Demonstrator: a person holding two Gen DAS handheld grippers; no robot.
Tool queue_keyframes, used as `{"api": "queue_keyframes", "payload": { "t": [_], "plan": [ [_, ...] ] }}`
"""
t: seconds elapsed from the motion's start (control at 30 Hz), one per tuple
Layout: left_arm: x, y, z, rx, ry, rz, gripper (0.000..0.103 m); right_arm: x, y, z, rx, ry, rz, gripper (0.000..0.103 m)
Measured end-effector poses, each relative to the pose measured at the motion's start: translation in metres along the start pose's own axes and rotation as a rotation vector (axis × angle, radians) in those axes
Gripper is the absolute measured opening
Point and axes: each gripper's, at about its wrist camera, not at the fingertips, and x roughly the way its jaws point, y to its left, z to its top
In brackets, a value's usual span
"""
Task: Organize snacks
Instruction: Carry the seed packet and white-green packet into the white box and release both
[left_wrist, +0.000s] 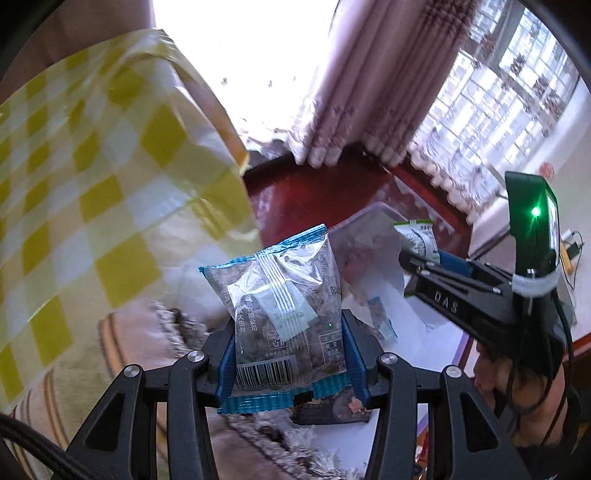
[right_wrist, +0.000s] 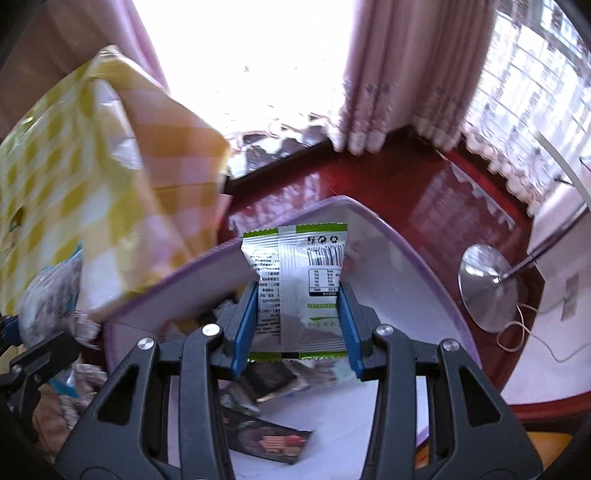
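Snack packets are clamped one per tool: the left hand-held gripper (left_wrist: 290, 354) grips a blue-edged packet (left_wrist: 280, 306), the right hand-held gripper (right_wrist: 295, 325) a green-edged packet (right_wrist: 299, 284), above the white tray (right_wrist: 406, 266) ahead; each should probably be lowered flat before release.

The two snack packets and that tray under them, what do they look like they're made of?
Blue-edged packet: thin clear plastic film, glossy; the contents show through and it crinkles. Green-edged packet: silvery printed film, likely foil-lined plastic, with crimped ends. Tray: looks like rigid plastic, smooth white with a lilac rim, slightly shiny.
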Motion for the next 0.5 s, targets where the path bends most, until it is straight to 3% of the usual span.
{"api": "queue_keyframes", "payload": {
  "t": [0.3, 0.5],
  "plan": [
    [0.016, -0.006, -0.002, 0.008, 0.074, -0.027, 0.055, 0.013, -0.027, -0.001, 0.057, 0.029, -0.038, 0.047],
    [0.016, 0.0, -0.002, -0.005, 0.081, -0.038, 0.059, 0.014, -0.028, 0.001, 0.063, 0.033, -0.051, 0.057]
  ]
}}
